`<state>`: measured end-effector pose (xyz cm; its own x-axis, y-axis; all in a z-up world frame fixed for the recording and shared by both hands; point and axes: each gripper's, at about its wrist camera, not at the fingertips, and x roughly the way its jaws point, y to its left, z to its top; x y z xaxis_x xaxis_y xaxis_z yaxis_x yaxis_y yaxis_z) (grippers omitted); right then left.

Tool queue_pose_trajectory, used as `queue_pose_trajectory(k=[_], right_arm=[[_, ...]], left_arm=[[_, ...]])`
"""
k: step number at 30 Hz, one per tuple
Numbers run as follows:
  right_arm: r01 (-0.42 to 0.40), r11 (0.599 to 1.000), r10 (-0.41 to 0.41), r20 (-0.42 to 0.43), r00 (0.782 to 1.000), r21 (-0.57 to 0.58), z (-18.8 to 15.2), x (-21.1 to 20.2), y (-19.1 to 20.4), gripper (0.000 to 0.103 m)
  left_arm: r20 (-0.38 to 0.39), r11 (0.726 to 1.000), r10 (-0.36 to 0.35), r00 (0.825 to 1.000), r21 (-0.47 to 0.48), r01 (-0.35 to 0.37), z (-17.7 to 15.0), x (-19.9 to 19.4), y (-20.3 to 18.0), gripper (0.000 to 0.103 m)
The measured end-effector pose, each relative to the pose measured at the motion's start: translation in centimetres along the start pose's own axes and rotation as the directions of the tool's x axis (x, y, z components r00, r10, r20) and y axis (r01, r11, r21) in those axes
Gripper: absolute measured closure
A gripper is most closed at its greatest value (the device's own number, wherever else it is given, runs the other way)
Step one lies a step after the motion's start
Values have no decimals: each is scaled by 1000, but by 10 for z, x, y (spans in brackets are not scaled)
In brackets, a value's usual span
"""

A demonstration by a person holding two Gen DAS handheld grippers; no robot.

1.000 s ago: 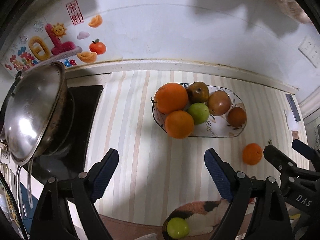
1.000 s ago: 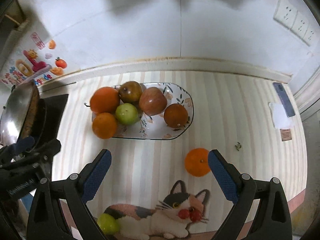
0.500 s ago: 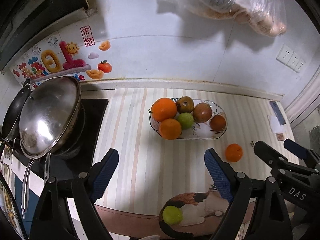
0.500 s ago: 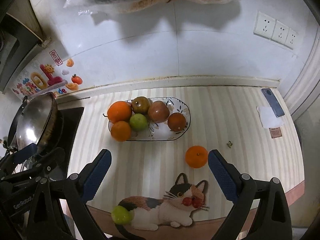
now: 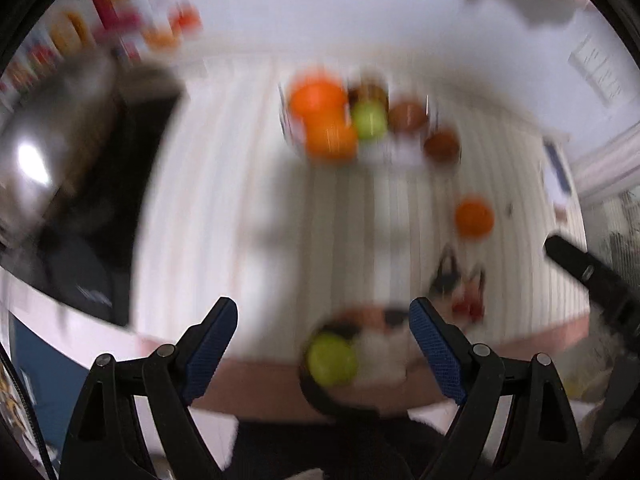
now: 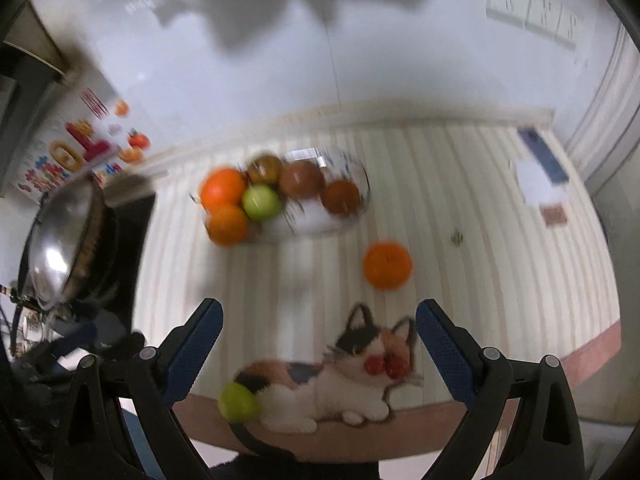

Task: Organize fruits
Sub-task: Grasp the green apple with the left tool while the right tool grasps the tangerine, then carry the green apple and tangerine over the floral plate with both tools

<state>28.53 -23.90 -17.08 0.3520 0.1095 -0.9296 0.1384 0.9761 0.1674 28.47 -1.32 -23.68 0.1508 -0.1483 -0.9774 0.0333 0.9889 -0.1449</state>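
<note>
Both views are motion-blurred. An oval patterned dish [image 6: 352,172] at the back of the striped counter holds two oranges, a green apple and brownish fruits; it also shows in the left wrist view [image 5: 400,156]. A loose orange [image 6: 387,265] [image 5: 474,217] lies in front of the dish to the right. A green apple [image 6: 238,401] [image 5: 331,357] sits at the tail end of a cat-shaped mat near the front edge. My left gripper [image 5: 323,340] is open and empty just above the green apple. My right gripper [image 6: 319,334] is open and empty over the cat mat.
A steel wok [image 6: 60,248] on a black stove stands at the left. The cat mat [image 6: 340,376] lies along the counter's front edge. A phone [image 6: 542,152] and a paper lie at the far right. Wall sockets [image 6: 532,12] sit above.
Both grippers have swung down and back toward the counter's front edge; the view is now blurred. The green apple now lies between the left fingers. No fruit has moved.
</note>
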Motion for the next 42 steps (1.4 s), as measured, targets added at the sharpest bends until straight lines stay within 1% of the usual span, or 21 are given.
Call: queue_pose_trajectory(k=[2,4,5,7,9,10,11,12,13,15,17,20,23,26,28,30,31,32,36,39,42], right_arm=[[4,1000,-3,-66,998,20,-10,24,-11,4],[4,999,0,-109,994,36,-19,44,-20,4],[14,999,-9,-130,991,40,-22,54,-24,4],[9,998,1,-162,987,63,-29,70,-33,4],[17,996,0,-197,980,86,-33,85,-43,4],[14,995,6,-207,978,96,-34,91,-46,4],[13,994,11,-216,976,109,-35,97,-51,4],[15,993,10,-219,976,114,-35,99,-53,4],[16,993,11,-221,975,120,-33,102,-56,4],[15,991,15,-219,976,133,-27,106,-62,4],[11,989,19,-204,979,145,-18,109,-67,4],[18,989,8,-173,985,147,3,116,-73,4],[25,989,-2,-157,988,147,29,135,-80,4],[27,990,0,-192,981,140,47,165,-86,5],[16,991,13,-220,975,130,52,181,-87,9],[11,994,18,-256,967,110,55,198,-84,19],[21,996,4,-270,963,91,55,204,-81,30],[38,997,-17,-276,961,71,54,208,-79,35],[42,998,-32,-243,970,37,51,208,-73,36],[12,998,6,-249,969,69,49,208,-76,36],[-17,996,38,-243,969,88,51,204,-79,36]], left_arm=[[-99,999,-28,995,-26,25,-10,32,5,15],[-195,998,-43,980,-55,33,-20,66,9,16],[-240,996,-63,969,-72,47,-25,82,9,16],[-305,995,-76,949,-91,50,-33,107,8,16],[-339,995,-69,938,-95,39,-37,126,5,16],[-346,995,-63,936,-93,32,-37,133,3,19],[-349,996,-45,936,-82,17,-36,140,-1,32],[-350,997,-39,936,-78,13,-36,143,-3,42],[-352,997,-50,935,-80,24,-35,146,-5,51],[-327,998,-25,945,-60,5,-31,144,-12,52],[-284,999,8,959,-37,-19,-24,141,-17,52],[-245,998,8,970,-53,-22,-8,136,-20,52],[-193,998,46,980,-42,-55,11,135,-25,52],[-177,997,69,982,-35,-76,24,140,-31,52],[-172,996,73,982,-35,-80,29,143,-35,52],[-166,996,80,983,-32,-86,32,144,-39,52],[-164,996,79,983,-33,-85,33,144,-41,52],[-163,996,77,984,-32,-83,34,144,-44,52],[-152,997,72,986,-19,-75,34,137,-51,52],[-136,998,53,989,-9,-55,39,128,-61,52],[-95,1000,20,995,7,-20,47,104,-72,52]])
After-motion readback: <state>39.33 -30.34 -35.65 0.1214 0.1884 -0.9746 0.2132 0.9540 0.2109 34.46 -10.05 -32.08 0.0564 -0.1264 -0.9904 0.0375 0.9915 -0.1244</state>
